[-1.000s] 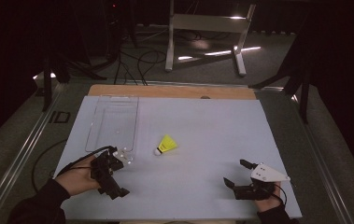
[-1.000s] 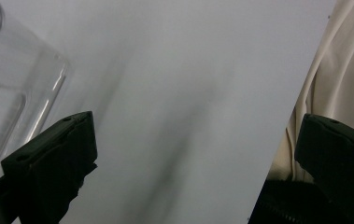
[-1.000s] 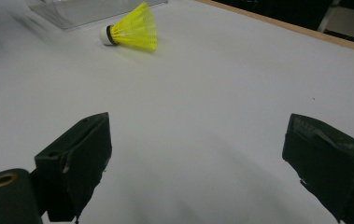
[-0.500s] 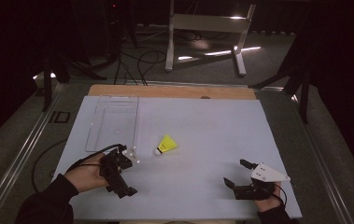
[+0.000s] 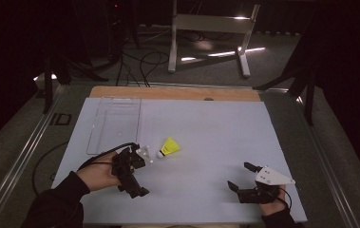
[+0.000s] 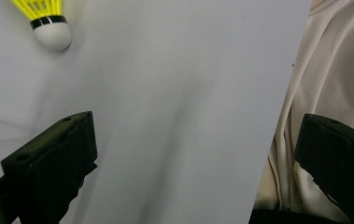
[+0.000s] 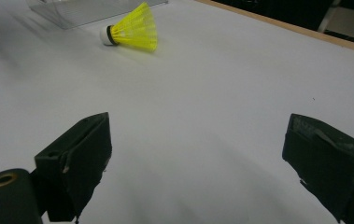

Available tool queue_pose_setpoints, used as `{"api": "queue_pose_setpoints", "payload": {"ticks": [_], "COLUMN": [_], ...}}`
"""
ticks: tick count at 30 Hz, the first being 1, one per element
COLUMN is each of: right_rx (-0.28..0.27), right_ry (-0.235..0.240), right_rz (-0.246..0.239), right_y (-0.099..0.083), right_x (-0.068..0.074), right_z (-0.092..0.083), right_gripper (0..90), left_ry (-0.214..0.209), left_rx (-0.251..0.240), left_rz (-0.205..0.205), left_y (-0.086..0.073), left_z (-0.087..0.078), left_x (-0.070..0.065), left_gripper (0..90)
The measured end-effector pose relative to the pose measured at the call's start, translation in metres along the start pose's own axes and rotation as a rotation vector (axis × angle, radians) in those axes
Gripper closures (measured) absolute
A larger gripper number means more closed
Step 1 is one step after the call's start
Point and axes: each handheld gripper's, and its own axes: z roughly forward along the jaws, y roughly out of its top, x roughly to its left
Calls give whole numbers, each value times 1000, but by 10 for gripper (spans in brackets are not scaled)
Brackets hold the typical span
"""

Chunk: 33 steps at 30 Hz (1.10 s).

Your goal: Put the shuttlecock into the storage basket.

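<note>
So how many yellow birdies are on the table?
1. The yellow shuttlecock lies on its side on the white table, just right of the left gripper and near the clear tray. None other shows.

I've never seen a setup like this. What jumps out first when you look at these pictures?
The bright yellow shuttlecock lying on its side near the middle of the white table catches the eye first. The left tongs sit just beside its white cork, jaws open, while the right tongs rest open near the table's front right. A clear plastic tray lies flat behind the left hand.
</note>
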Motion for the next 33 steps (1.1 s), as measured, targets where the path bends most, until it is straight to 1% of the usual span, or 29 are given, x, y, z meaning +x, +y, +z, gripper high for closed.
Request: {"api": "queue_pose_setpoints", "payload": {"ticks": [4,10,13,14,16,20,24,26,27,29,33], "right_rx": [0,0,2,2,1,1,1,0,1,1,2], "right_ry": [2,4,5,5,5,4,6,6,6,6,7], "right_rz": [0,1,-1,-1,0,0,-4,-3,-3,-4,-2], "right_y": [0,0,0,0,0,0,0,0,0,0,0], "right_x": [0,0,0,0,0,-1,-1,-1,-1,-1,0], "right_z": [0,0,0,0,0,0,0,0,0,0,0], "right_gripper": [82,82,82,82,82,82,82,82,82,82,82], "left_ry": [-7,-11,-7,-15,-15,-8,1,16,11,19,18], "left_rx": [0,3,-2,-9,-16,-20,-31,-39,-39,-36,-41], "left_rz": [2,-9,-10,-7,-8,-5,-17,-19,-27,-32,-44], "left_y": [6,13,17,19,22,28,33,34,35,37,40], "left_z": [1,1,1,1,1,0,-1,-1,-1,0,2], "left_x": [1,6,9,9,9,11,15,17,18,20,24], "left_gripper": [2,2,2,2,2,2,2,3,3,3,3]}}
